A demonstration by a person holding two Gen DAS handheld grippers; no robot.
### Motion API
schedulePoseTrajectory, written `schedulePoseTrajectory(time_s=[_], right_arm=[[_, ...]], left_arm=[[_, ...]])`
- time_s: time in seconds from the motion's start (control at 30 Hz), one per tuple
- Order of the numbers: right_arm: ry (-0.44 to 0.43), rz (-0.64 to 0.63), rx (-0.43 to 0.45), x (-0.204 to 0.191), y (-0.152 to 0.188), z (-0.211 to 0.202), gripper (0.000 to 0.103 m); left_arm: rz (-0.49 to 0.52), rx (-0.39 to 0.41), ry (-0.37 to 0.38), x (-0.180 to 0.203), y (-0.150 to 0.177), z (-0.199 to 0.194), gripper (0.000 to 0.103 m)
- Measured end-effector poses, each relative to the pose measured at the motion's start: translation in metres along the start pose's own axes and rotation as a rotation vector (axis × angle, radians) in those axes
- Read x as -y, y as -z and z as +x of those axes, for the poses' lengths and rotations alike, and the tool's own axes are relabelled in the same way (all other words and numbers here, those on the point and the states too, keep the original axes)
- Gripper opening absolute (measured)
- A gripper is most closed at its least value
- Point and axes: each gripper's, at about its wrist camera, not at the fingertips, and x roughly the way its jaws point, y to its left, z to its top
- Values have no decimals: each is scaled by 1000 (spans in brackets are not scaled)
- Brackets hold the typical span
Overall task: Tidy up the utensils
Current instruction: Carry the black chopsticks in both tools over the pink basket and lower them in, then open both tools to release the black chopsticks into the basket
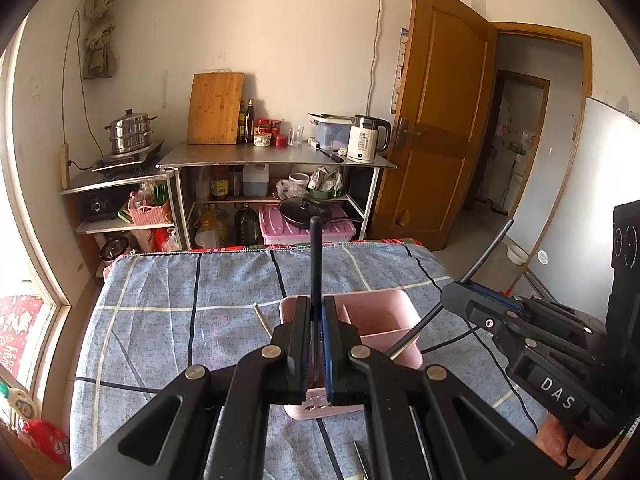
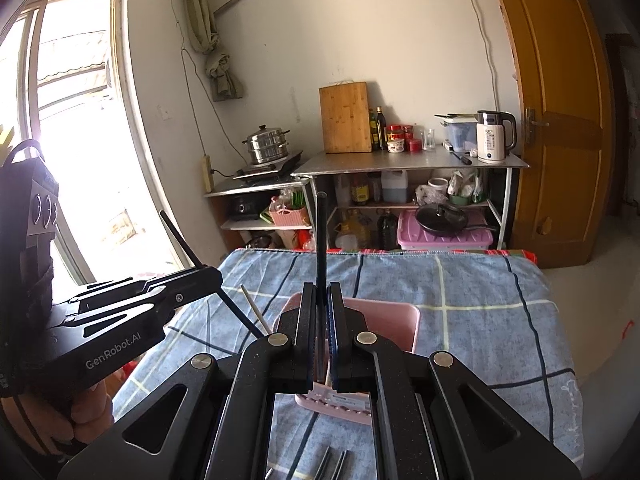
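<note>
A pink divided utensil holder (image 1: 376,314) (image 2: 400,320) stands on the blue checked tablecloth. My left gripper (image 1: 319,312) is shut on a black chopstick (image 1: 315,256) held upright over the holder. My right gripper (image 2: 322,300) is shut on another black chopstick (image 2: 321,232), also upright over the holder. In the left wrist view the right gripper (image 1: 460,292) holds its chopstick (image 1: 486,250) slanting down into the holder. In the right wrist view the left gripper (image 2: 208,276) holds its chopstick (image 2: 180,236) aslant. A pale chopstick (image 1: 262,318) (image 2: 254,308) leans at the holder's left side.
More metal utensils (image 2: 332,462) (image 1: 362,460) lie on the cloth near the front edge. Behind the table stand metal shelves (image 1: 276,160) with a kettle (image 1: 366,138), cutting board, bottles and pots. A wooden door (image 1: 436,120) is at the right, a window (image 2: 72,120) at the left.
</note>
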Motion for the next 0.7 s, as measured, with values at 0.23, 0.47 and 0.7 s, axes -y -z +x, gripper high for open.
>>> schedulePoseTrajectory(time_s=[0.23,0.47,0.7], right_arm=[[0,13,-57,7,13,19,5],[6,26,-111,11,25,31,5],[3,12,-104,10,26,21,13]], left_arm=[[-15,-55,-4,-6,19,21,5],[-32,-88,-19,-14,37,34,5],[-32,-90,-20,-16,39,27,7]])
